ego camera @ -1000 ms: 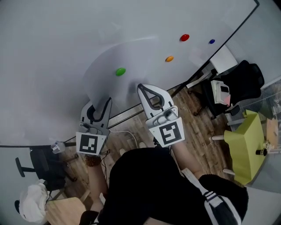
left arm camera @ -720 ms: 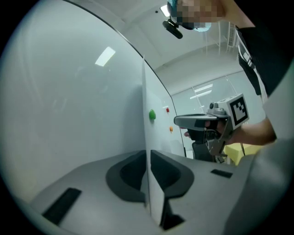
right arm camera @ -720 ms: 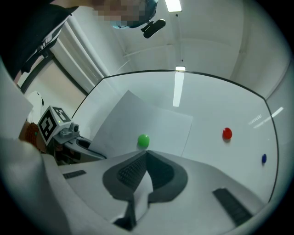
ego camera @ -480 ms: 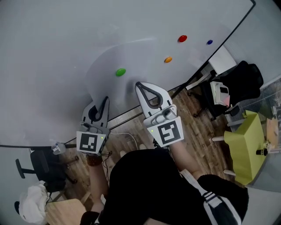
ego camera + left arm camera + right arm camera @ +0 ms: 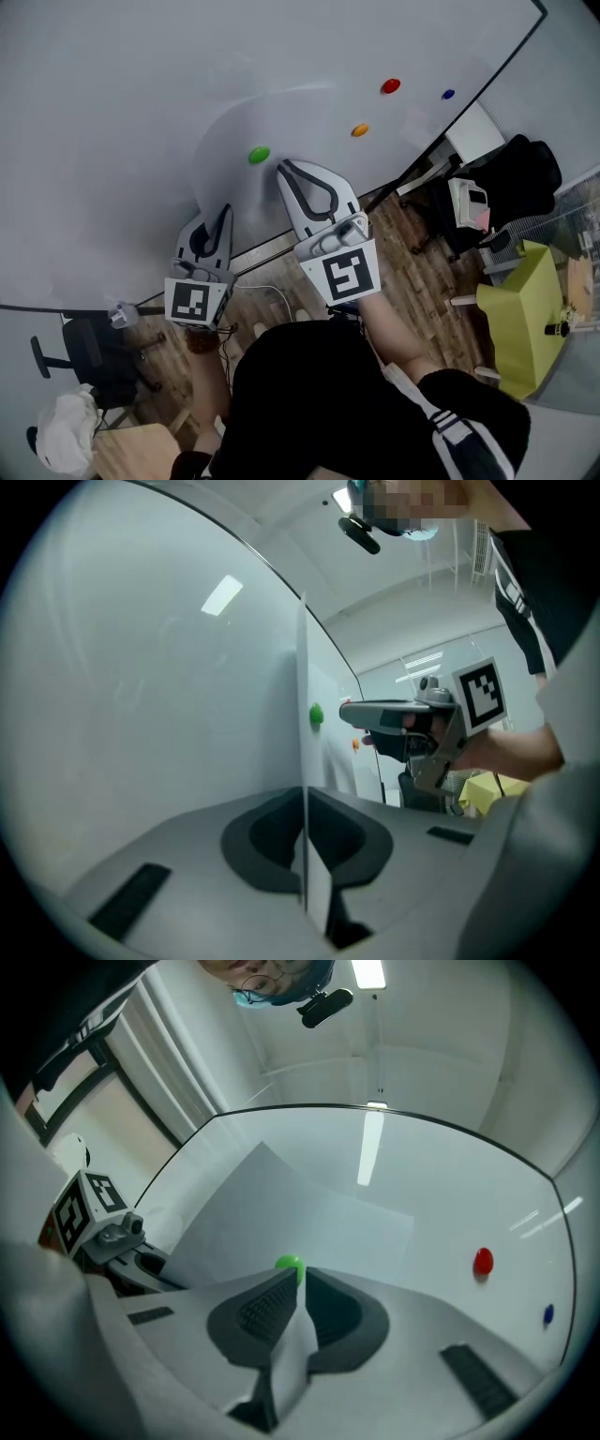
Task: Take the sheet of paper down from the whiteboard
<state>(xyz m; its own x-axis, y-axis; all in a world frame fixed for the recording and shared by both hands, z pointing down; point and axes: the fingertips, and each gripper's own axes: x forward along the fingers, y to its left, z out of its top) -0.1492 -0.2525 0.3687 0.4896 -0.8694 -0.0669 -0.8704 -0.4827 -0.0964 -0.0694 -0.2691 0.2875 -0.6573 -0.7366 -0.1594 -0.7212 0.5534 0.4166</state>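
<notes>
- Behind both grippers stands a large glossy whiteboard (image 5: 112,112), with wooden plank floor (image 5: 412,253) and a black office chair (image 5: 511,178) below.
- The left gripper (image 5: 225,214) has just closed its jaws on the lower edge of the white sheet of paper (image 5: 225,131).
- The right gripper (image 5: 281,167) has risen toward the round green magnet (image 5: 259,155). Its jaws just loosened slightly, yet they pinch the sheet.
- The sheet hangs under that magnet, so I judge the pull comes next.
</notes>
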